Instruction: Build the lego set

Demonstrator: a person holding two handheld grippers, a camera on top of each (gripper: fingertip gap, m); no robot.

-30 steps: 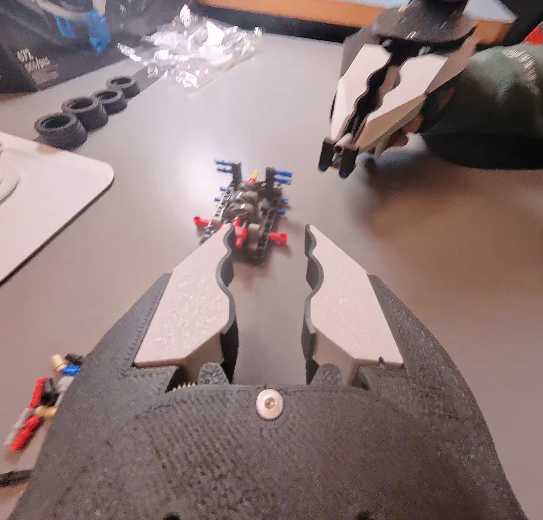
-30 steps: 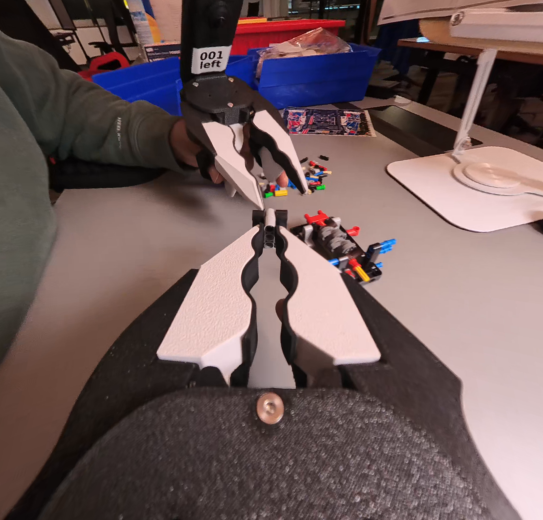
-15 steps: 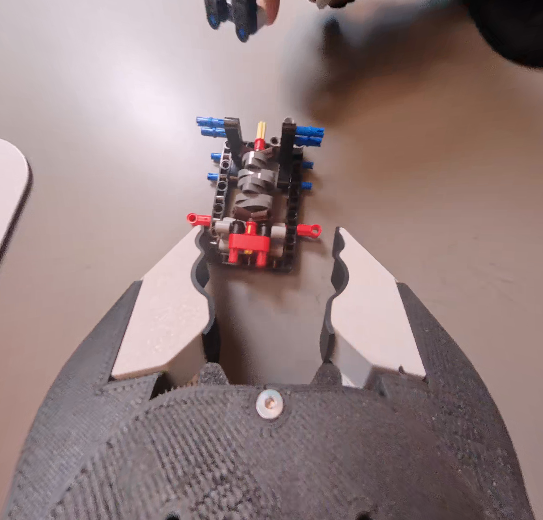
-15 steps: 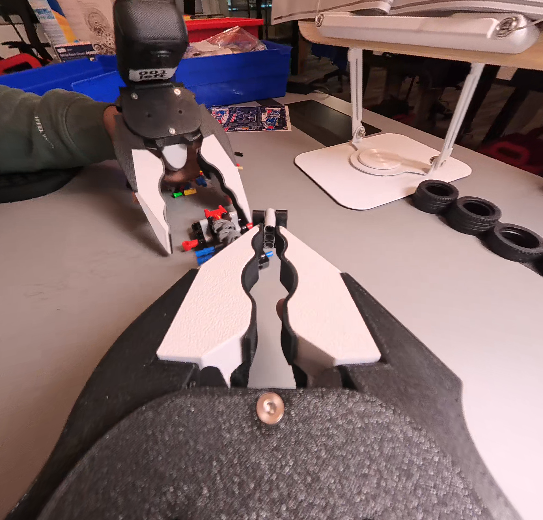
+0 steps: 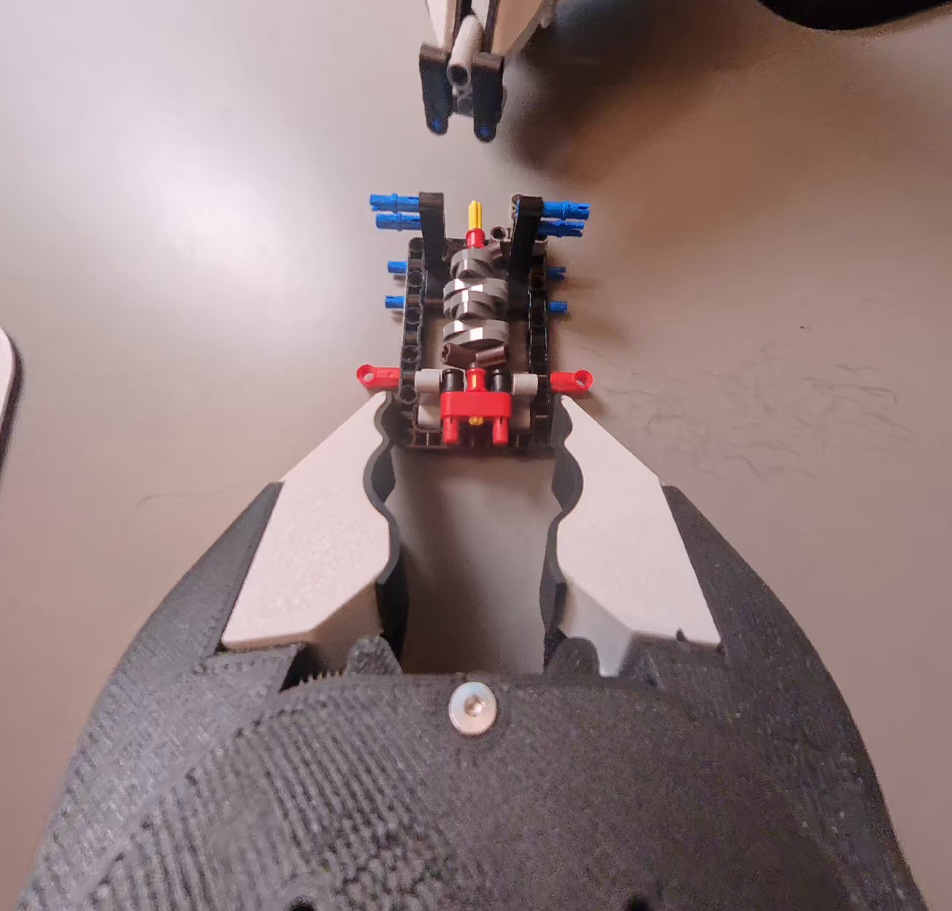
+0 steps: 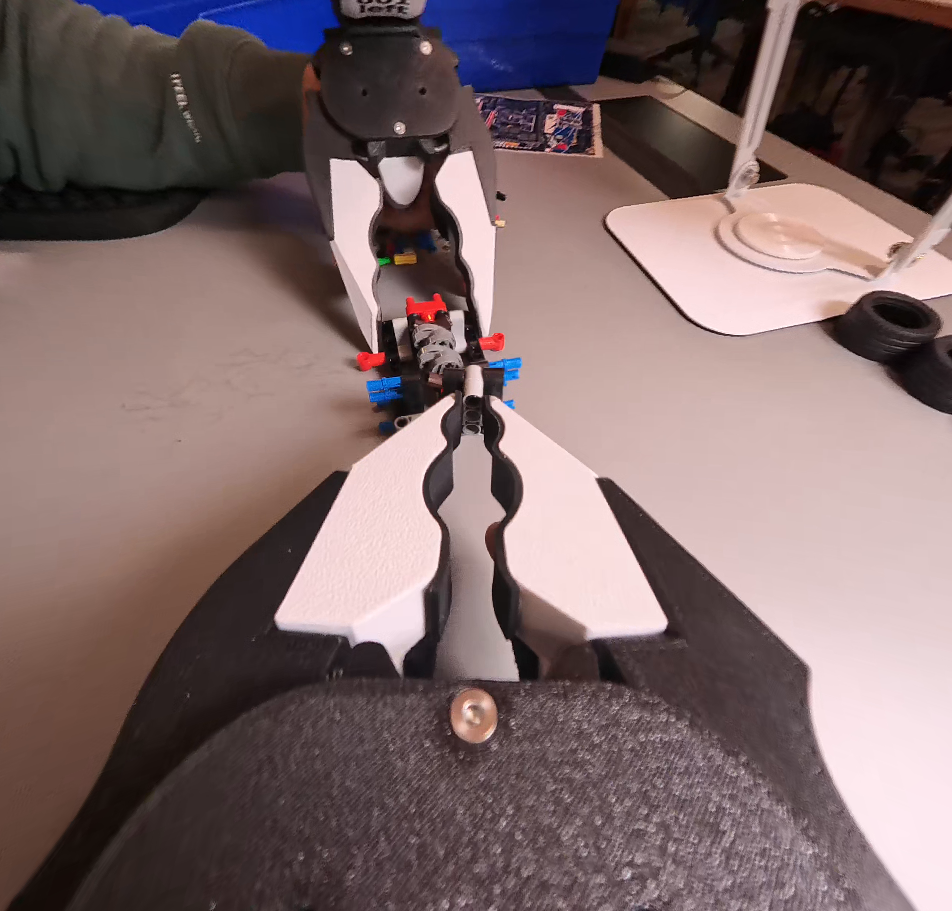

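A black lego frame with grey gears, red pins and blue pins lies flat on the grey table. My left gripper has its two fingers against the sides of the frame's near end and grips it. My right gripper is shut on a small black and grey piece with blue pin ends. It holds the piece just above the table, a little short of the frame's blue-pin end. In the left wrist view the right gripper and its piece hang beyond the frame's far end.
A white lamp base stands at the right, with black tyres beside it. Blue bins and a printed sheet lie at the back. Loose small pieces lie behind the left gripper. A green sleeve rests at the left. The grippers' ends are close to 10 centimetres from one another. My left gripper's tips are some 25 centimetres from the white lamp base.
My left gripper has moved onto the frame's near end and narrowed from wide open onto its sides. My right gripper has brought its piece closer, in line with the frame's far end.
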